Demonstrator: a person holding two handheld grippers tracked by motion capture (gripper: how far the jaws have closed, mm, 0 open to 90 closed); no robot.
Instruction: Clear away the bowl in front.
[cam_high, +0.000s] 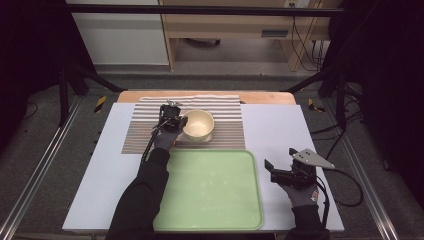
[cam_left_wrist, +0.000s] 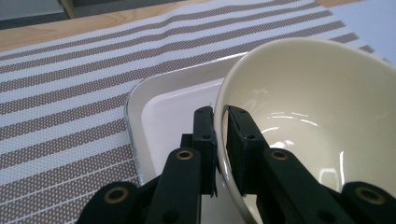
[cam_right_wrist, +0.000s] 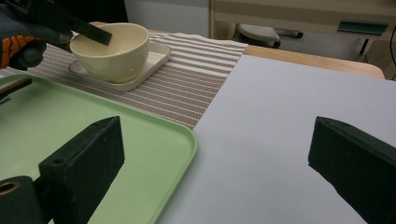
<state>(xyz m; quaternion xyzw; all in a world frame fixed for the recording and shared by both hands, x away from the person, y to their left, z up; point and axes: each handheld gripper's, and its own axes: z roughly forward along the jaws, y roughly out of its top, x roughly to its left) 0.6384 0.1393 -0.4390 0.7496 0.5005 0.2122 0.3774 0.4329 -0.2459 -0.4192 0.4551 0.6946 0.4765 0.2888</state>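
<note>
Right tool (cam_high: 278, 169) sat nearest, on the grey desk (cam_high: 280, 130) surface just beside the green tray (cam_high: 210, 190), right edge. Jaws stood wide apart, nothing between them, no contact w/ any object. Gloved hand gripped tool body from behind.

Left tool (cam_high: 176, 121) was farther out, at the cream bowl (cam_high: 198, 124), left rim. Jaws narrow, clamped on bowl wall: one jaw inside, one outside, pads pressing on rim. Bowl sat on a white square dish (cam_high: 192, 140), which lay on the striped mat (cam_high: 145, 127) at desk's far side, beyond the tray.

View differences:
- Left tool view: close-up of grip. Bowl (cam_left_wrist: 308, 126) rim passed between the two black jaws; dish (cam_left_wrist: 159, 112) rim and raised edge visible under bowl; mat (cam_left_wrist: 70, 93) stripes behind. Bowl interior appeared empty and glossy.
- Right tool view: both open jaws in foreground w/ tray (cam_right_wrist: 93, 126) corner and bare desk (cam_right_wrist: 289, 116) between them. Farther off, bowl (cam_right_wrist: 114, 49) on dish (cam_right_wrist: 140, 70), w/ left tool (cam_right_wrist: 88, 30) reaching over rim. Bowl's outer side showed here.
- High view: overall layout, both forearms entering from bottom, tray empty.
</note>
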